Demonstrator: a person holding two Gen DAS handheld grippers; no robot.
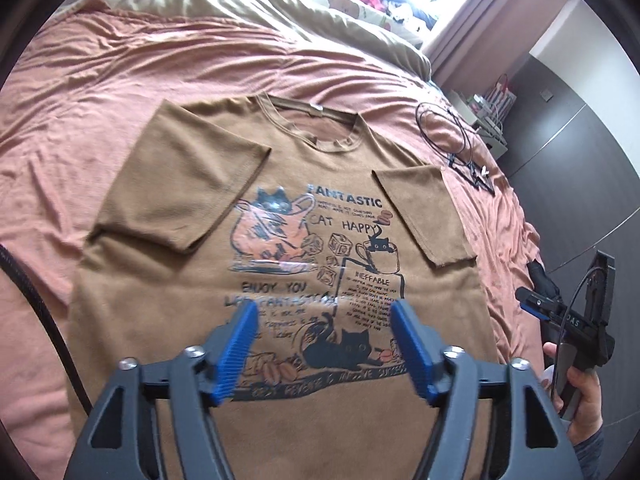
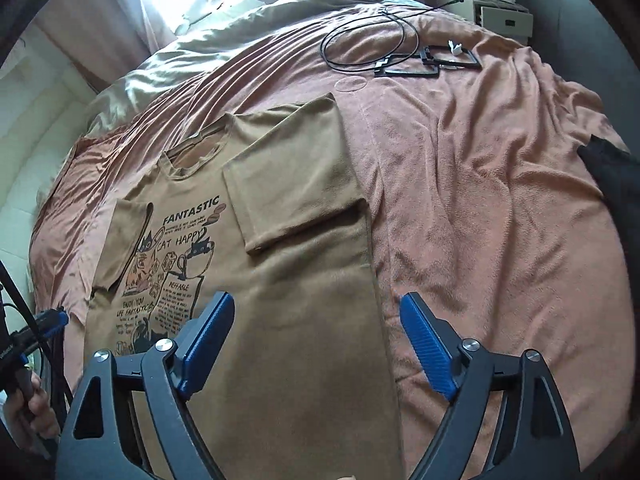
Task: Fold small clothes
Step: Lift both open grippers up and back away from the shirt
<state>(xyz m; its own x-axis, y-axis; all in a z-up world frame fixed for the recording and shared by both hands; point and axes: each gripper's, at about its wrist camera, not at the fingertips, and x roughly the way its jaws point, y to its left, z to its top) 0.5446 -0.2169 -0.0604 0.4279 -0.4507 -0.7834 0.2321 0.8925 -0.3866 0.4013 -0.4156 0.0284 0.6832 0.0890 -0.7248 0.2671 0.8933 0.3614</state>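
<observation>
A brown T-shirt (image 1: 160, 288) with a cat print lies front up on the salmon blanket (image 1: 80, 100). Its left sleeve (image 1: 180, 184) and right sleeve (image 1: 424, 216) are both folded in over the chest. My left gripper (image 1: 325, 312) hovers open above the lower print, nothing between its blue pads. In the right wrist view the shirt (image 2: 296, 208) shows its right side folded inward in a long straight edge. My right gripper (image 2: 316, 304) hangs open over that edge, holding nothing. Each gripper also shows in the other's view: right gripper (image 1: 568, 288), left gripper (image 2: 48, 320).
Coiled black cables and black frames (image 2: 424, 60) lie on the blanket beyond the shirt's right side. An olive duvet (image 1: 240, 12) is bunched at the head of the bed. A dark cloth (image 2: 612, 176) lies at the right edge. A white box (image 2: 504, 16) stands past the bed.
</observation>
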